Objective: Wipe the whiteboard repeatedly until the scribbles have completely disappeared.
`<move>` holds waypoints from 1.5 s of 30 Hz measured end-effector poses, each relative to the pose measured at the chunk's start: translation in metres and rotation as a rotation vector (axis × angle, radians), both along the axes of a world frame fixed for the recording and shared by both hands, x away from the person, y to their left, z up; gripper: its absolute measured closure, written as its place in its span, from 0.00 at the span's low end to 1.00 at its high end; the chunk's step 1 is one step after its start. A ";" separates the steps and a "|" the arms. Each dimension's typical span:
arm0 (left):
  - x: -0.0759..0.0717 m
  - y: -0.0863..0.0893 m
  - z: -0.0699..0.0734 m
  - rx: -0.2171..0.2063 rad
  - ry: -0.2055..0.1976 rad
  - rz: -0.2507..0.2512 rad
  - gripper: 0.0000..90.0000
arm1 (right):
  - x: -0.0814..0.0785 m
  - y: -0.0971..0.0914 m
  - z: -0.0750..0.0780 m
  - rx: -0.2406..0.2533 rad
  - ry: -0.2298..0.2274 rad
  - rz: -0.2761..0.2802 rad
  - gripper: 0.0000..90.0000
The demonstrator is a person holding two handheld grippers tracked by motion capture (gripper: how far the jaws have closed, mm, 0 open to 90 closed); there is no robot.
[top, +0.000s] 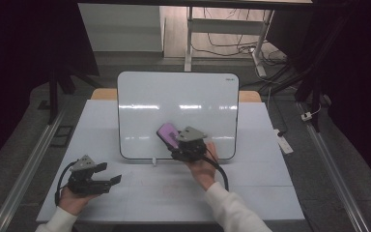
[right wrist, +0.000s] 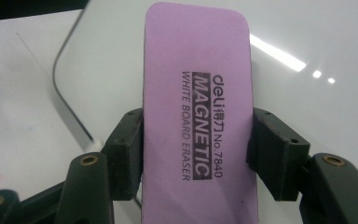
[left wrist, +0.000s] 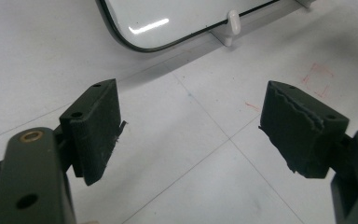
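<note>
Purple eraser [right wrist: 198, 116] (black lettering) against glossy white whiteboard [top: 174, 96].

I am seeing the whiteboard [top: 174, 96] standing upright across the middle of the bench [top: 251, 193], propped on small white feet [left wrist: 232, 22], and it is blocking any straight reach toward the far edge. Narrow strips of bench are lying open beside it toward the left and right edges. My right tongs [top: 174, 140] are gripping the purple eraser [right wrist: 198, 116] just in front of the board's lower face, near its bottom edge, so there is little room ahead of them. The near half of the bench is lying bare; my left tongs [top: 113, 179] are gaping over it near the near left corner, well apart from the board.
</note>
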State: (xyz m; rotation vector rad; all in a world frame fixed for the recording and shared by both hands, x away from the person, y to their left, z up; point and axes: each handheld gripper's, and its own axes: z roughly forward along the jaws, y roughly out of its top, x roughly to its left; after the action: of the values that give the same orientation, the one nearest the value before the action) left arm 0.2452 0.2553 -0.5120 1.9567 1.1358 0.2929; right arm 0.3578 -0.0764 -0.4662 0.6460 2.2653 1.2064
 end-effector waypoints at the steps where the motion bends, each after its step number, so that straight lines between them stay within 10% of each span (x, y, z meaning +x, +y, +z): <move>1: 0.000 -0.001 0.000 0.001 -0.002 -0.002 0.24 | -0.002 -0.009 0.000 0.007 0.003 -0.007 0.44; 17: 0.004 -0.008 0.001 -0.009 -0.020 -0.031 0.24 | -0.036 -0.103 0.003 0.099 0.062 -0.021 0.44; 45: 0.034 -0.068 0.047 -0.027 -0.066 -0.274 0.21 | -0.047 -0.116 0.001 0.058 0.101 0.128 0.44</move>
State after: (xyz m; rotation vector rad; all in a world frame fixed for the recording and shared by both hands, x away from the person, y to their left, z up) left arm 0.2789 0.1869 -0.4653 2.0338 0.8133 0.1932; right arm 0.3103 -0.1922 -0.4654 0.6034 2.3950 1.3319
